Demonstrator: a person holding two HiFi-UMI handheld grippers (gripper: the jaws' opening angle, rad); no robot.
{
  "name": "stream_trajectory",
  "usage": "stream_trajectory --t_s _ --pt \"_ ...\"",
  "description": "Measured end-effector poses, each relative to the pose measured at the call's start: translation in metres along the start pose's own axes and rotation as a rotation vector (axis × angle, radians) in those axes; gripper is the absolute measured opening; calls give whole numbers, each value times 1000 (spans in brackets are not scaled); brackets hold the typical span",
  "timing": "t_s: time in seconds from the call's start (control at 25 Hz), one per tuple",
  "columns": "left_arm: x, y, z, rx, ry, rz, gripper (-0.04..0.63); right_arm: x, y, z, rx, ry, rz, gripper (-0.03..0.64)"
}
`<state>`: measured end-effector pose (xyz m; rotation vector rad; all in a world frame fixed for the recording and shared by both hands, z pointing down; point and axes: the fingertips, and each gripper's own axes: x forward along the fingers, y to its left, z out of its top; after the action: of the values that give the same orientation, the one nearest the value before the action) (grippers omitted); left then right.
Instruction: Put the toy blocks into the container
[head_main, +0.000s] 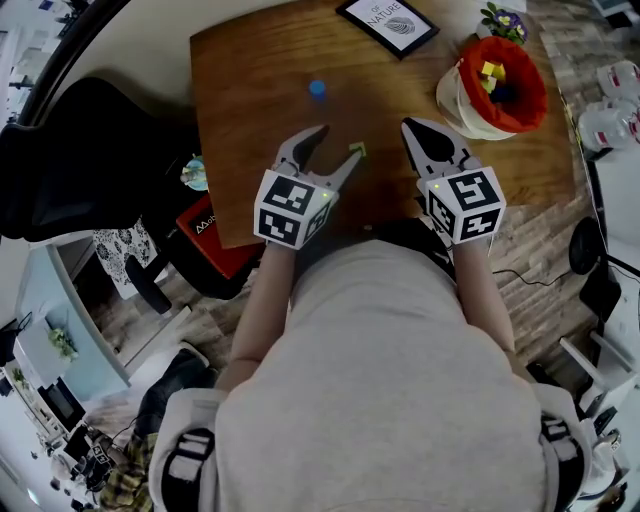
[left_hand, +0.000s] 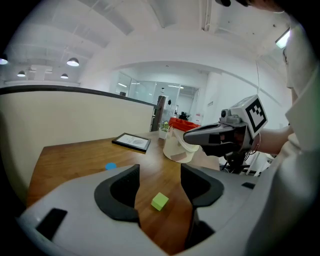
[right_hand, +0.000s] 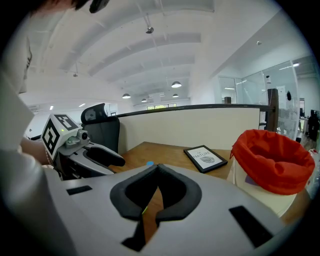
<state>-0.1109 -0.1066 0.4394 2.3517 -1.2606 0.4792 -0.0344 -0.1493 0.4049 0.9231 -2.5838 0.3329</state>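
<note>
A small green block (head_main: 357, 150) lies on the wooden table (head_main: 250, 90), just by the right fingertip of my left gripper (head_main: 336, 142). In the left gripper view the green block (left_hand: 159, 201) sits on the wood between the open jaws of that gripper (left_hand: 160, 172), touching neither. A blue block (head_main: 317, 88) lies farther out, seen also as the blue block (left_hand: 110, 166). The container (head_main: 480, 110), a white bucket with a red liner, stands at the far right and holds yellow blocks. My right gripper (head_main: 412, 128) hovers left of it, shut and empty (right_hand: 158, 170).
A framed picture (head_main: 388, 22) lies at the table's far edge, with a small potted plant (head_main: 503, 20) behind the container. A black office chair (head_main: 70, 160) stands left of the table. The person's body covers the table's near edge.
</note>
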Motion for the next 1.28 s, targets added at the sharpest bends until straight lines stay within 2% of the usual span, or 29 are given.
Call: stream_trajectory --t_s 0.48,1.0,1.28 --pt "11 -18 -29 18 78 -41 253 -11 5 -24 14 46 18 11" --pt "36 -8 -66 45 185 -50 244 -7 9 -64 71 123 7 11" --pt "52 -10 -84 59 276 -86 255 -3 12 -83 109 153 10 11"
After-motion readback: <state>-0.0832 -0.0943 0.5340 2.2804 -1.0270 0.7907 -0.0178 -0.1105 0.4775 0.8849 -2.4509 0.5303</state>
